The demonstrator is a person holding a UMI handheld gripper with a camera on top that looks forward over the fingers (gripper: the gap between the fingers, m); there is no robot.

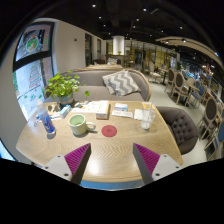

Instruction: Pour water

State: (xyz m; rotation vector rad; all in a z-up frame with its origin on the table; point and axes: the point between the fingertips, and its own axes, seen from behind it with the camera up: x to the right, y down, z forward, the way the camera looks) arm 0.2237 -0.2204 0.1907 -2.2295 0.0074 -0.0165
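The gripper (111, 160) hangs over the near edge of a wooden tabletop (120, 145). Its two fingers are wide apart, and nothing is between them. Each finger has a pink pad (76, 157) on its inside.

A green cup (78, 124) sits on the tabletop, ahead of the left finger. Farther left stands a clear bottle with a blue part (47, 123). A round red coaster (109, 130) lies ahead, between the two fingers and beyond them. A clear glass (148, 119) stands on the right side, ahead of the right finger.

A plant (64, 86) with green leaves stands at the far left of the tabletop. Some books and papers (102, 108) lie at the far side. A grey sofa with a striped pillow (121, 82) is behind the tabletop.
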